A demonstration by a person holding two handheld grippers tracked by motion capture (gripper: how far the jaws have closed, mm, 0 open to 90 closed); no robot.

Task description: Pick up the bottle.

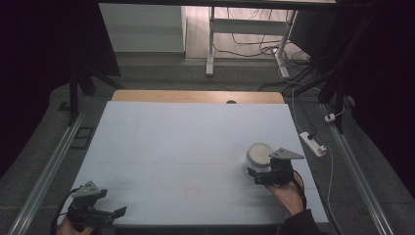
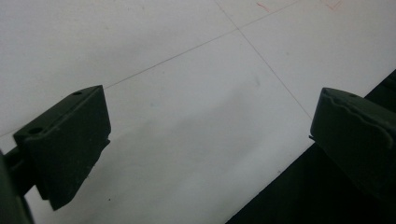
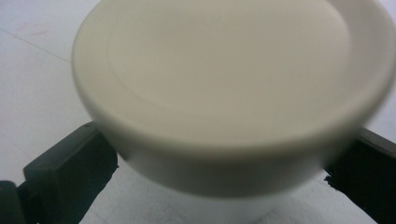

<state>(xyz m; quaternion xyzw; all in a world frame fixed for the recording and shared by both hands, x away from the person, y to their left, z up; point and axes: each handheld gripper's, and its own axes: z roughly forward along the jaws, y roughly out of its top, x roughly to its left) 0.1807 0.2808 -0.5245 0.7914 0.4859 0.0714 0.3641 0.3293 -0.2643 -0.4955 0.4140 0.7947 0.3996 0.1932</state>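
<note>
A white cup with a cream lid stands on the pale mat at the right. My right gripper reaches it from the near side. In the right gripper view the cup takes up the whole gap, with one black jaw close on each side of its body just under the lid, spread wide. My left gripper rests at the mat's near left corner. In its own view the left gripper is open over bare mat, nothing between its jaws.
The mat's front edge runs right under the left gripper, with dark space past it. A wooden table edge shows beyond the mat. A white power strip and cables lie on the floor to the right.
</note>
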